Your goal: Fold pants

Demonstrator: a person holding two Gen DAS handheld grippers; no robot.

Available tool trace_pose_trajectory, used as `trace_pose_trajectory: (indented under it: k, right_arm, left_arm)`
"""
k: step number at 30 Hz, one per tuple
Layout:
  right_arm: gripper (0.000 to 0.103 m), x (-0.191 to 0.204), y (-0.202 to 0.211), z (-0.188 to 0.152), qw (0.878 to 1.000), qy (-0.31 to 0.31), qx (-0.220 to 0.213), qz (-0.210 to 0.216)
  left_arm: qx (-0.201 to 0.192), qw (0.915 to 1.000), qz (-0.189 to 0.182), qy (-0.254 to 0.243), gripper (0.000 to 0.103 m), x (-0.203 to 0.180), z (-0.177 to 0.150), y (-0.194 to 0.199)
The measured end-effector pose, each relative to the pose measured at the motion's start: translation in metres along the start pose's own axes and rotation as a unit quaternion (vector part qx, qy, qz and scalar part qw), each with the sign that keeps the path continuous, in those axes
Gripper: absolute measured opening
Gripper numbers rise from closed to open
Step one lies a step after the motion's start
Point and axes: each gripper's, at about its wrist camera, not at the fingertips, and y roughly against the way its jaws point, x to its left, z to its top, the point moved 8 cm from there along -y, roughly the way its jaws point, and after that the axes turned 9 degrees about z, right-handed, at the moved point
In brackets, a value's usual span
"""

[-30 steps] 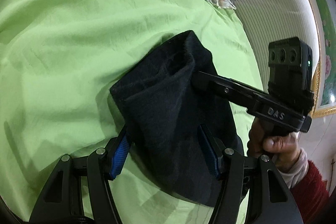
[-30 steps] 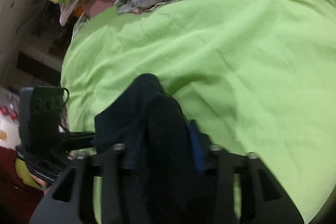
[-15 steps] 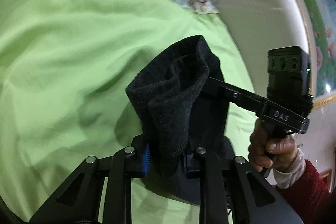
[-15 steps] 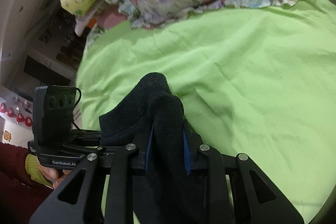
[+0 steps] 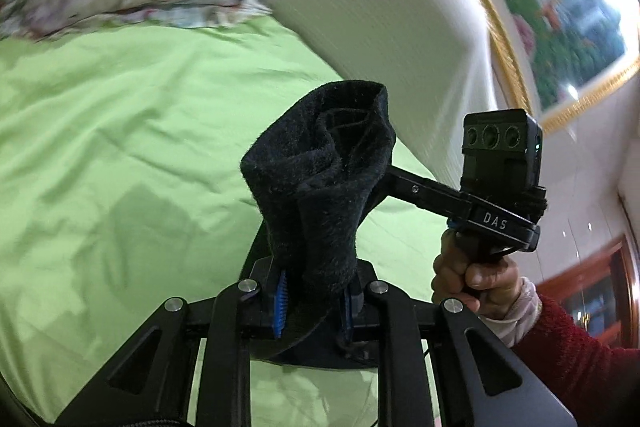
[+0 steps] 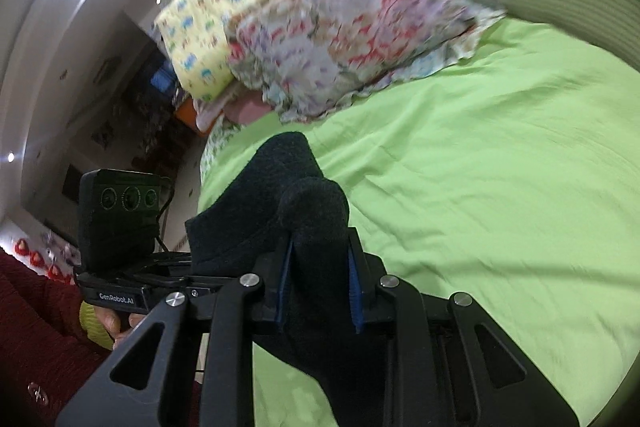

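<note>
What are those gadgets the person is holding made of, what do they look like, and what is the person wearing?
Each is a black frame with silver rivets, two fingers lined with blue pads and a boxy three-lensed camera block on top. The right gripper reads "DAS"; the left gripper reads "GenRobot.AI" and trails a black cable. The sleeves are dark red knit, one cuff pale, the other yellow-green.

Pants [image 5: 320, 187] above bedsheet [image 5: 120, 147], between both claws; pillows [image 6: 320, 27] behind, probably against headboard [image 5: 380, 7].

Black pants [image 5: 320, 187] over a lime-green bed sheet [image 5: 120, 147]; at twelve o'clock a floral pillow [image 6: 352, 39] — pink, red, lilac — beside a yellow one [image 6: 240, 7] with blue-green prints; dark red sleeve [image 5: 580, 359].
</note>
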Motion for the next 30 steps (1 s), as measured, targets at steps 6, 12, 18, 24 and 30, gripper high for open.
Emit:
trace_pose_trajectory:
  k: [6, 12, 18, 24, 30]
  right_arm:
    - [0.025, -0.002, 0.055, -0.033, 0.998, -0.025, -0.056, -0.027]
    - [0.025, -0.012, 0.100, -0.072, 0.991, -0.058, -0.112, -0.044]
    - [0.025, -0.026, 0.137, -0.107, 0.983, -0.087, -0.151, -0.057]
    - [0.025, -0.043, 0.160, -0.136, 0.976, -0.113, -0.172, -0.071]
    - [0.026, -0.066, 0.166, -0.170, 0.968, -0.154, -0.174, -0.096]
  left_arm:
    - [0.018, 0.9983, -0.017, -0.053, 0.018, -0.051, -0.023, -0.007]
    - [0.049, 0.9909, -0.028, -0.122, 0.018, -0.106, -0.057, -0.025]
    - [0.081, 0.9822, -0.037, -0.166, 0.018, -0.146, -0.085, -0.047]
    - [0.107, 0.9707, -0.028, -0.213, 0.019, -0.173, -0.112, -0.073]
    - [0.132, 0.9559, -0.004, -0.262, 0.019, -0.185, -0.139, -0.105]
